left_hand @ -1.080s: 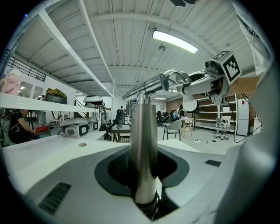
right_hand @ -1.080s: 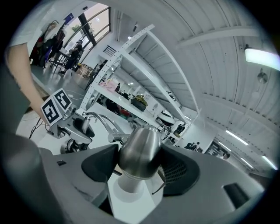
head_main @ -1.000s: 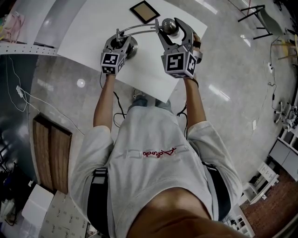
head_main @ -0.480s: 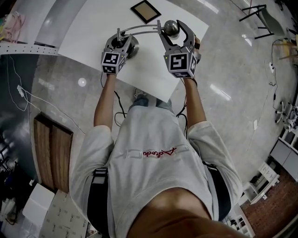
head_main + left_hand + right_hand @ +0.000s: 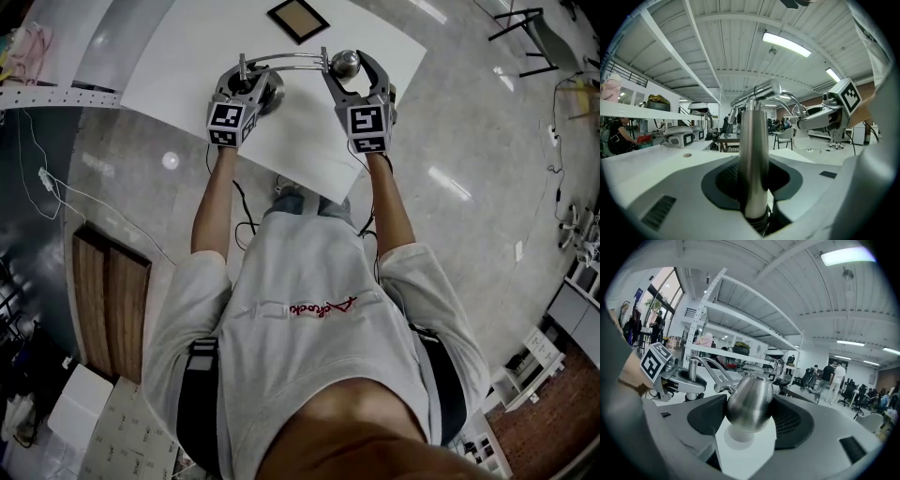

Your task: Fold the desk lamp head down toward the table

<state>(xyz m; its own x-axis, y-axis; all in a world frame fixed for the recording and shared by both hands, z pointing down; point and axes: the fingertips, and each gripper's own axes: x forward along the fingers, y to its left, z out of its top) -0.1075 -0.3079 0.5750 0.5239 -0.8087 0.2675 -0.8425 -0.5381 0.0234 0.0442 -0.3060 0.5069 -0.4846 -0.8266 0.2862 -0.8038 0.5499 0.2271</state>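
Compared with a second ago, the right gripper (image 5: pixel 346 66) is sinking and rolling level, its jaws clasping the lamp head (image 5: pixel 749 401). The left gripper (image 5: pixel 246 77) is staying put, clamping the upright post (image 5: pixel 754 159). On the white table (image 5: pixel 187 47) at twelve o'clock, the chrome arm (image 5: pixel 286 59) is arching flatter, the head sitting at the post's three o'clock.

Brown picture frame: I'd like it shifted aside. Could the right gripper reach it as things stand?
Probably not yet: the right gripper has its jaws closed on the shiny egg-shaped metal lamp head; the brown picture frame lies unobstructed beyond.
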